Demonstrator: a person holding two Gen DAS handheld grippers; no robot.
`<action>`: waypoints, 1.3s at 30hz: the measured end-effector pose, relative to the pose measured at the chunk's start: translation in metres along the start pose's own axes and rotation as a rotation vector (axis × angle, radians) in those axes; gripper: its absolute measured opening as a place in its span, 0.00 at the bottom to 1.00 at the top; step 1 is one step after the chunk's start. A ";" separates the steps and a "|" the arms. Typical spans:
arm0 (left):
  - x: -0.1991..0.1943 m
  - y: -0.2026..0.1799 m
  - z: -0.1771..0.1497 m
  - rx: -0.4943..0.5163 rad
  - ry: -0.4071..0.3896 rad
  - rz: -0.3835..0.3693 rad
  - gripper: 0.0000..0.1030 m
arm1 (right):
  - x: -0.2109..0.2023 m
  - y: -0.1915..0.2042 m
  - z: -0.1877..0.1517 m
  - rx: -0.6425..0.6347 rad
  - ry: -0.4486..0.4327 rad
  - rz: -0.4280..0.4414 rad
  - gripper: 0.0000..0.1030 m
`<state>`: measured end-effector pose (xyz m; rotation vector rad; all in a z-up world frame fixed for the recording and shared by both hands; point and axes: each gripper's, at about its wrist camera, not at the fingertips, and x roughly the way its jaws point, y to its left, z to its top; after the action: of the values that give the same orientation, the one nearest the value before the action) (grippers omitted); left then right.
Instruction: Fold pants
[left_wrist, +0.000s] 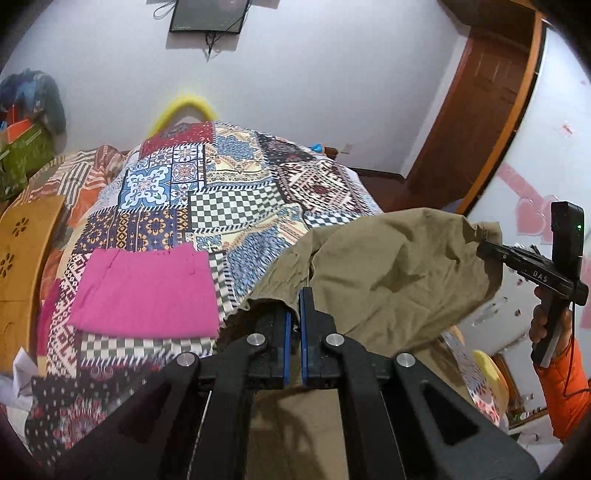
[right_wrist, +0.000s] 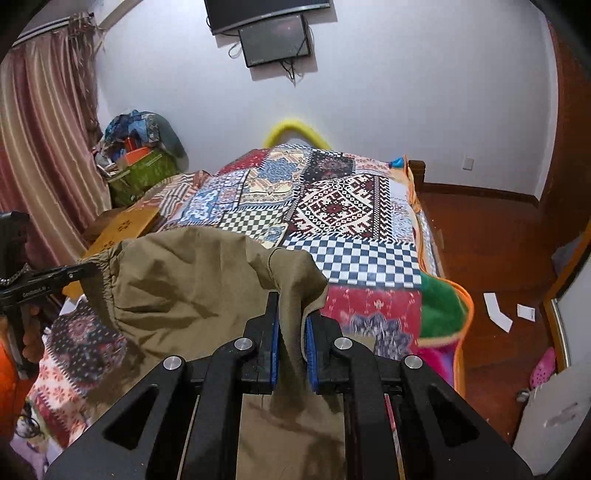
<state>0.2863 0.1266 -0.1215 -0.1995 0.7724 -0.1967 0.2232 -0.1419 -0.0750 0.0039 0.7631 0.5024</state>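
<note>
Khaki pants (left_wrist: 388, 266) hang lifted above the patchwork bed cover (left_wrist: 229, 199), stretched between both grippers. My left gripper (left_wrist: 294, 299) is shut on one edge of the waistband, its blue pads pinching the cloth. In the left wrist view the right gripper (left_wrist: 484, 247) grips the other end at the right, held by a hand in an orange sleeve. In the right wrist view the right gripper (right_wrist: 291, 314) is shut on a bunched fold of the khaki pants (right_wrist: 192, 288), and the left gripper (right_wrist: 92, 271) holds the far left edge.
A folded pink garment (left_wrist: 147, 291) lies flat on the bed cover at the left. A wooden headboard (left_wrist: 22, 266) runs along the left side. A green blanket (right_wrist: 439, 306) hangs off the bed's right edge above a red floor with white papers (right_wrist: 498, 314).
</note>
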 end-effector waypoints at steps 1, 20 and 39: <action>-0.006 -0.003 -0.005 -0.001 0.001 -0.006 0.03 | -0.007 0.002 -0.005 -0.001 0.001 -0.001 0.10; -0.042 -0.019 -0.132 -0.005 0.110 -0.042 0.05 | -0.042 0.021 -0.129 0.067 0.151 -0.043 0.10; -0.042 0.008 -0.206 -0.085 0.173 0.080 0.06 | -0.040 0.019 -0.198 0.095 0.285 -0.098 0.16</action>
<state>0.1121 0.1229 -0.2395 -0.2334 0.9602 -0.1066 0.0595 -0.1776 -0.1897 -0.0176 1.0604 0.3765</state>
